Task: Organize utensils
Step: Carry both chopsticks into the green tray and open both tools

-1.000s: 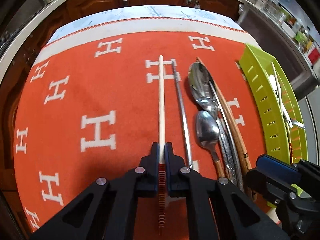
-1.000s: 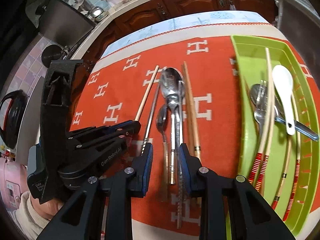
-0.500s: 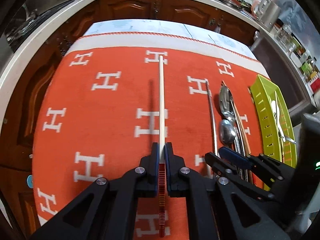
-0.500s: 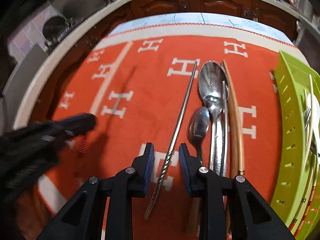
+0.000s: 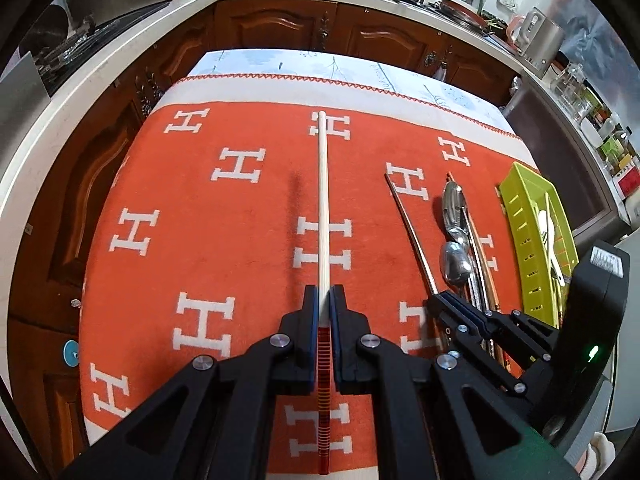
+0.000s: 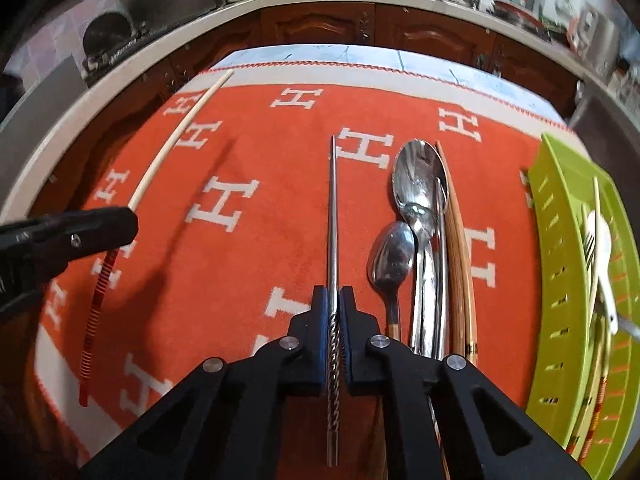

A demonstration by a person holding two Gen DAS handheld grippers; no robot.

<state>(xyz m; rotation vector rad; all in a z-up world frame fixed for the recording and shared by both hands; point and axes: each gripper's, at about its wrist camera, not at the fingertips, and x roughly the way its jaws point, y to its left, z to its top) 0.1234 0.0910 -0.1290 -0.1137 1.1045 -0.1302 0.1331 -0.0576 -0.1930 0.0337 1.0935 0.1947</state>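
Observation:
My left gripper (image 5: 324, 292) is shut on a cream chopstick (image 5: 323, 200) with a red-striped handle, held above the orange cloth (image 5: 180, 264). It shows at the left of the right wrist view as well, where the left gripper (image 6: 124, 220) carries the cream chopstick (image 6: 176, 144). My right gripper (image 6: 334, 292) is closing on a twisted metal chopstick (image 6: 333, 208), and its pads press on the shaft, which lies on the cloth. In the left wrist view the right gripper (image 5: 436, 300) sits at the near end of the metal chopstick (image 5: 412, 232).
Right of the metal chopstick lie a large spoon (image 6: 418, 176), a small spoon (image 6: 392, 256) and brown wooden chopsticks (image 6: 458, 240). A green slotted tray (image 6: 556, 240) at the right edge holds a white spoon, a fork and more chopsticks. Wooden cabinets stand behind the table.
My left gripper lifted the cream chopstick and carried it left, away from the pile. My right gripper slid left over the metal chopstick and its jaws went from open to pressed on it.

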